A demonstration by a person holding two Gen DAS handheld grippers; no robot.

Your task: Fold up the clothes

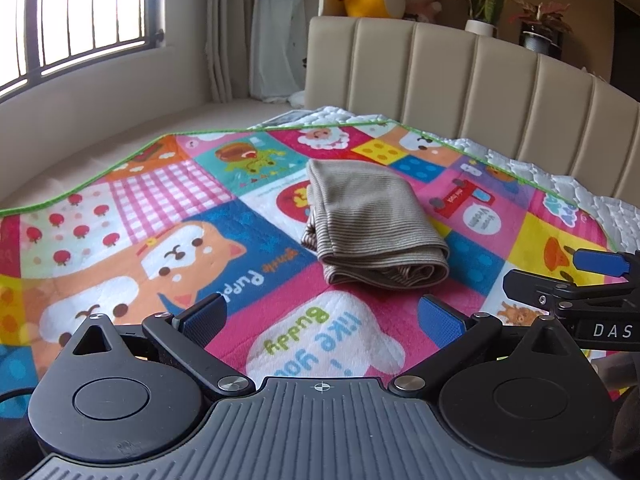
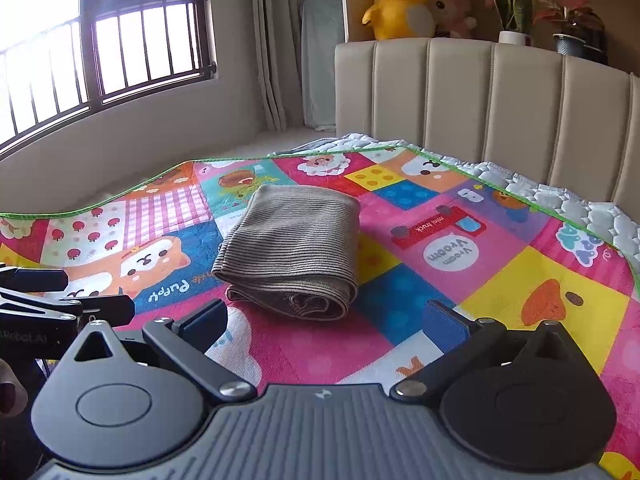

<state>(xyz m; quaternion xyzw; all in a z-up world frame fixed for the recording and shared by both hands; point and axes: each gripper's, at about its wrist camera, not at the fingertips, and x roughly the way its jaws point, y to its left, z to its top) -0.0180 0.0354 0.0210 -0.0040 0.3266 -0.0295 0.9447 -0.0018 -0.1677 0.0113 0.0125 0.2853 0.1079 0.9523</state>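
A brown striped garment (image 1: 372, 224) lies folded into a compact bundle on the colourful cartoon mat (image 1: 168, 248); the right wrist view shows the same garment (image 2: 292, 252) on the mat (image 2: 500, 280). My left gripper (image 1: 322, 320) hovers open a short way in front of the bundle, nothing between its blue pads. My right gripper (image 2: 324, 322) is open too, just short of the bundle's near folded edge, and empty. Each gripper shows at the edge of the other's view: the right one (image 1: 576, 280) at the right, the left one (image 2: 60, 300) at the left.
The mat covers a white quilted bed (image 1: 560, 184) with a beige padded headboard (image 1: 460, 76) behind. Plush toys (image 2: 400, 4) and potted plants (image 2: 516, 8) sit on the ledge above it. A barred window (image 2: 120, 40) and curtains (image 2: 272, 40) stand to the left.
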